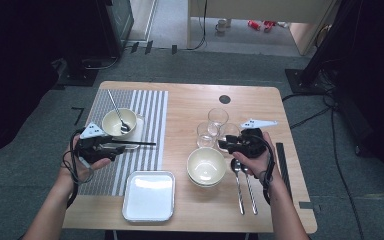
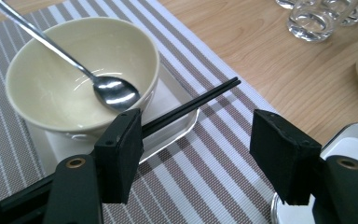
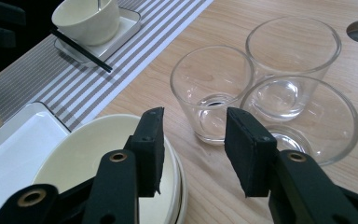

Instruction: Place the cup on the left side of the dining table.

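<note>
- I read this as table setting in progress: one place looks partly laid on the striped placemat (image 1: 145, 130), and my right gripper (image 3: 193, 149) is lined up on the nearest glass (image 3: 212, 91) of three clustered on the bare wood tabletop (image 1: 190, 100).
- The right fingers (image 3: 151, 144) stand partly apart with nothing between them; the glass sits just beyond their tips, untouched.
- My left gripper (image 2: 193, 158) hangs wide open over the placemat, holding nothing. Black chopsticks (image 2: 191, 105) run past its left finger and lie across the corner of the small white tray (image 2: 172, 128) under the cream bowl (image 2: 81, 74). Whether that finger touches them I cannot tell.
- Next move, as I judge it: push the right gripper forward so the fingers straddle the near glass wall, then close gently. The neighbouring glasses stand touching or nearly so, leaving little room.
- Materials: the glasses are clear, smooth, slightly tapered tumblers, likely slippery. The bowl is glossy glazed ceramic with a polished metal spoon (image 2: 114, 91) resting inside.
- Stacked cream bowls (image 1: 206, 167) sit just left of my right gripper, two steel spoons (image 1: 245, 185) below it, and a square white plate (image 1: 149, 196) at the placemat's corner.
</note>
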